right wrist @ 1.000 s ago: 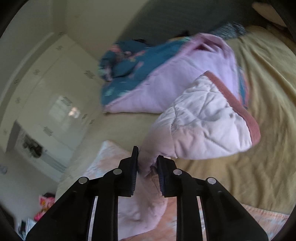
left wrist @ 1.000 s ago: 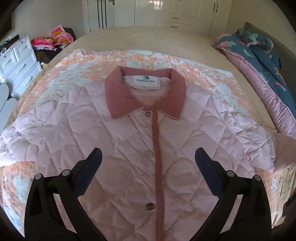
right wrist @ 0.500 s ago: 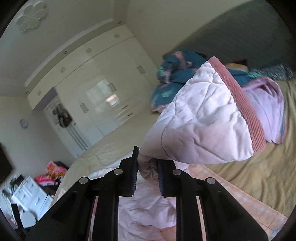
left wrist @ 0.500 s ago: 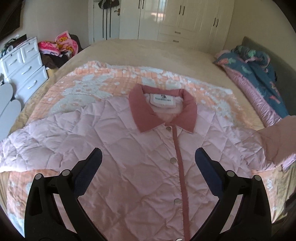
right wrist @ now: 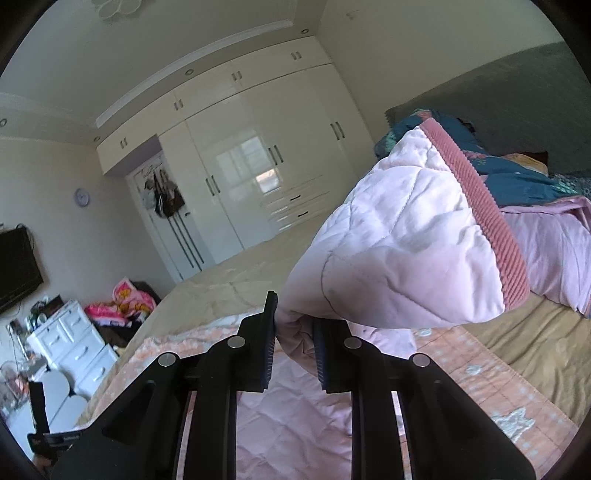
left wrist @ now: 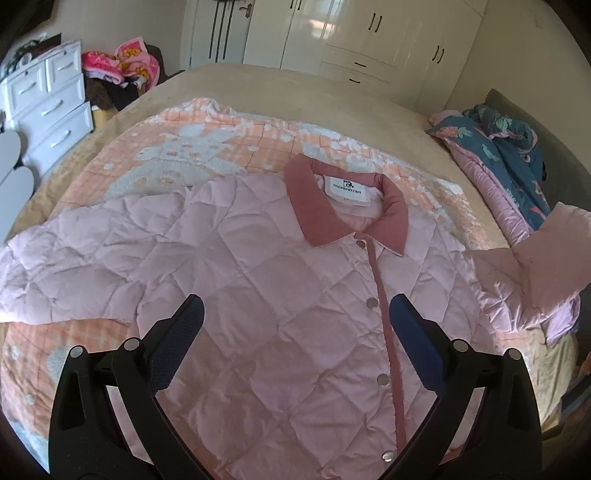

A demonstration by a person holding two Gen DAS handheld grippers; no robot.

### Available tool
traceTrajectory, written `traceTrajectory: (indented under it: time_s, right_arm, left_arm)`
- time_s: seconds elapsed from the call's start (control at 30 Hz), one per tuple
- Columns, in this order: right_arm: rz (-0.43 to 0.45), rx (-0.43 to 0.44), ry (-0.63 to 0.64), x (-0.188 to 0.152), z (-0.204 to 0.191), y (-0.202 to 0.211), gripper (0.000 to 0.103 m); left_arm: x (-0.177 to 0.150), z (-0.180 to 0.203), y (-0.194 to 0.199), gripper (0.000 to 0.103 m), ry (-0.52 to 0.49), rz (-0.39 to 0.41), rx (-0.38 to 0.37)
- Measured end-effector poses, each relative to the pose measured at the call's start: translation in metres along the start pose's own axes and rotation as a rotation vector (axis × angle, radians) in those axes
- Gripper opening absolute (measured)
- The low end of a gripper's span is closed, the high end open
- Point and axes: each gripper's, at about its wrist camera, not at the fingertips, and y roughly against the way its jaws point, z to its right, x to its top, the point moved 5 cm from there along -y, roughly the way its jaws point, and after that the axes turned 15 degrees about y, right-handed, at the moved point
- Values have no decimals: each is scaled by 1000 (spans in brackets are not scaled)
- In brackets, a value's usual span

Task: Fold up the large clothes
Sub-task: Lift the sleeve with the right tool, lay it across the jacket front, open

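Observation:
A pink quilted jacket (left wrist: 266, 280) with a darker pink collar (left wrist: 314, 206) lies face up and buttoned on an orange patterned blanket (left wrist: 207, 147) on the bed. My left gripper (left wrist: 295, 314) is open and empty, hovering above the jacket's chest. My right gripper (right wrist: 293, 325) is shut on the jacket's right sleeve (right wrist: 399, 251) and holds it lifted above the bed, its ribbed pink cuff (right wrist: 480, 206) hanging to the right. The raised sleeve also shows in the left wrist view (left wrist: 535, 266) at the right edge.
A blue and pink duvet (left wrist: 502, 155) is bunched at the bed's right side. White drawers (left wrist: 48, 107) and a pile of bright clothes (left wrist: 118, 70) stand at the left. White wardrobes (left wrist: 351, 33) line the far wall.
My right gripper has lifted the sleeve higher and swung its view toward the wardrobes. My left gripper has pulled back and up, so more of the jacket and the left sleeve shows.

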Motion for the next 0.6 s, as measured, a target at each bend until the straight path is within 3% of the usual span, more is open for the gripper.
traceTrajectory:
  time_s: [0.6]
  right_arm:
    - [-66,100,153,6,-104,-13,17]
  left_arm:
    - [-7,-33,4,94,48,-51,-99]
